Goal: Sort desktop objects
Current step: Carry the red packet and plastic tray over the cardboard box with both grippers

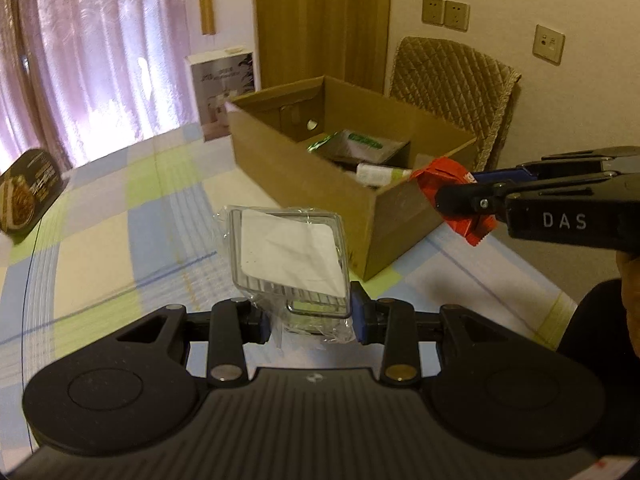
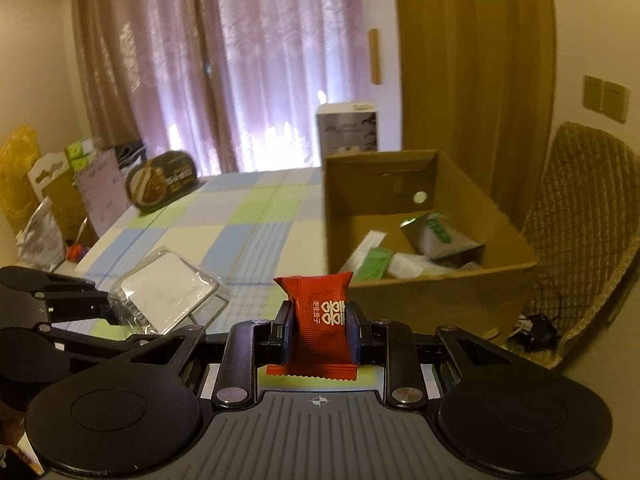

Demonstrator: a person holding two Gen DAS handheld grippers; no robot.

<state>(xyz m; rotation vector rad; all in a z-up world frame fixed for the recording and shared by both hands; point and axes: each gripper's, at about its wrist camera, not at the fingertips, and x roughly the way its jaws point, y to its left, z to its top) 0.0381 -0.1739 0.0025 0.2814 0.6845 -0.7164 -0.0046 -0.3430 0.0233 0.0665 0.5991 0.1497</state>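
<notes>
The left hand-held gripper (image 1: 310,320) squeezes a clear plastic box (image 1: 288,258) and the right hand-held gripper (image 2: 320,330) squeezes a red candy packet (image 2: 320,316), both held up near the cardboard box (image 1: 400,208), probably to drop in.

The white letters "DAS" stand on the black body of the right claw (image 1: 460,200), at the right of the left wrist view. The red snack packet (image 2: 323,322) it grips carries a pale double-happiness sign "囍" with small characters beside it, too small to read.
</notes>
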